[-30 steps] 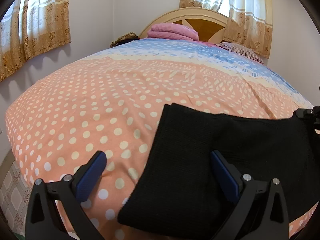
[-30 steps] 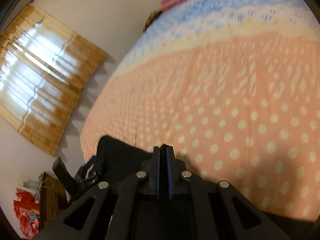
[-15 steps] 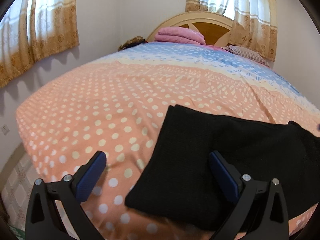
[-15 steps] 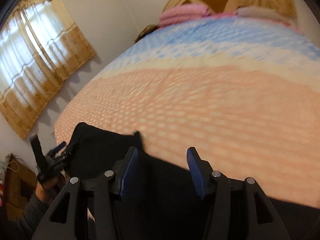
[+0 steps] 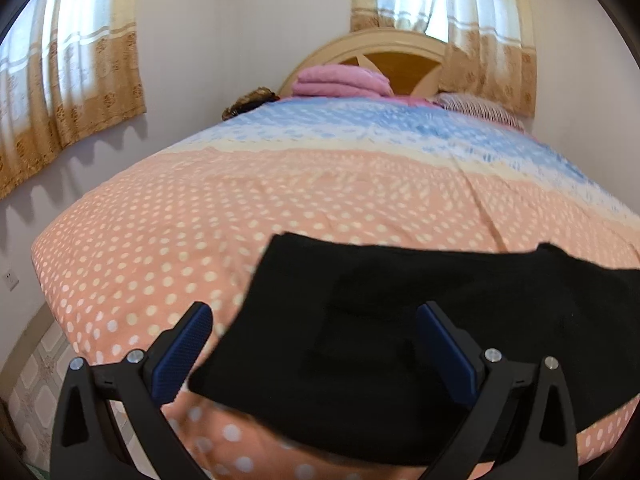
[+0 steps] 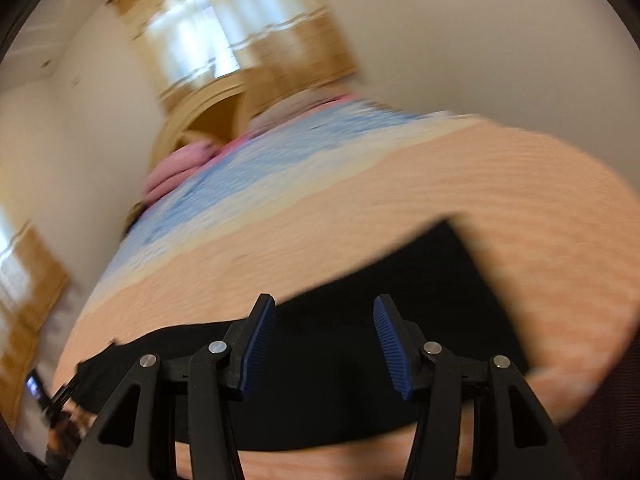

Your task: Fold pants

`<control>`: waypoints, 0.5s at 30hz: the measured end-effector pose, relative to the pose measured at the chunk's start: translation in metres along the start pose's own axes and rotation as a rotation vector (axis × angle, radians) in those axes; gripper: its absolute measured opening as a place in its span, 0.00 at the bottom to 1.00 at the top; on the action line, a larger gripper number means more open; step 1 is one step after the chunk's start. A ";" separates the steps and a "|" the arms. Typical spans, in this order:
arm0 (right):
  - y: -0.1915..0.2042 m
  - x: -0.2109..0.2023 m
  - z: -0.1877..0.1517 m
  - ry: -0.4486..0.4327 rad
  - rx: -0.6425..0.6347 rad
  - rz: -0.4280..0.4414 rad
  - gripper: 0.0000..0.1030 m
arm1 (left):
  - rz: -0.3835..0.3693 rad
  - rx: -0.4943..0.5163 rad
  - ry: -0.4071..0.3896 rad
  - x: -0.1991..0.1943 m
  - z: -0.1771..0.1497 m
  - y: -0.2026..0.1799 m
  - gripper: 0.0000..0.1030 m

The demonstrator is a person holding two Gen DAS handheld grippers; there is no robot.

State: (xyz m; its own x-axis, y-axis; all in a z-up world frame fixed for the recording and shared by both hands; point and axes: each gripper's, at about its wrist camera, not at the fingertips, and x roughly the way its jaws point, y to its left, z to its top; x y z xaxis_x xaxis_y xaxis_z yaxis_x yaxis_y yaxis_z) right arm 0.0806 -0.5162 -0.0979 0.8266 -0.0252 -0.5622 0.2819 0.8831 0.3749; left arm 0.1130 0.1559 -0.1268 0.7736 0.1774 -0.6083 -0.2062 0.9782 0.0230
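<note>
1. While both views look down the bed (image 5: 168,240), its cover reads as follows: peach with pale dots over the near part, then a cream band, then blue toward the headboard (image 5: 394,50).
2. Pants (image 5: 400,344), black, folded into a flat rectangle, lying on the peach part of the cover near the foot edge of the bed; in the right wrist view the same pants (image 6: 360,364) run as a dark band across the lower frame, much blurred.
3. Left hand-held gripper (image 5: 316,356): jaws spread wide, blue pads facing each other, the left finger above bare cover and the right finger above the black cloth. Nothing sits between the pads; whether the fingertips touch the fabric cannot be told.
4. Right hand-held gripper (image 6: 324,348): jaws about half spread, having just been opening. Nothing is gripped; the pants lie beyond and beneath the fingers, with no pad pressing on them.
5. Pink folded bedding (image 5: 340,82), stacked at the head of the bed against the headboard.
6. Striped pillow (image 5: 476,110), just right of the pink stack.
7. Curtains (image 5: 68,80), cream with golden patterned borders, at the window on the left wall and at a second window behind the headboard.
8. Tiled floor (image 5: 36,364), visible beside the bed's near left corner.
</note>
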 end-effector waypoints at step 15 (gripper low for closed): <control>-0.072 0.002 -0.015 0.058 0.178 0.110 0.52 | 0.037 0.001 0.061 0.018 -0.009 -0.006 1.00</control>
State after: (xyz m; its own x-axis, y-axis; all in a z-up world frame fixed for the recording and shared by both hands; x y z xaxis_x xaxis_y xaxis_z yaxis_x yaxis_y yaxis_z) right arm 0.0546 -0.5733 -0.1369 0.8290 0.0987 -0.5505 0.2772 0.7823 0.5578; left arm 0.1227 0.1518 -0.1454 0.7274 0.2070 -0.6542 -0.2338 0.9711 0.0473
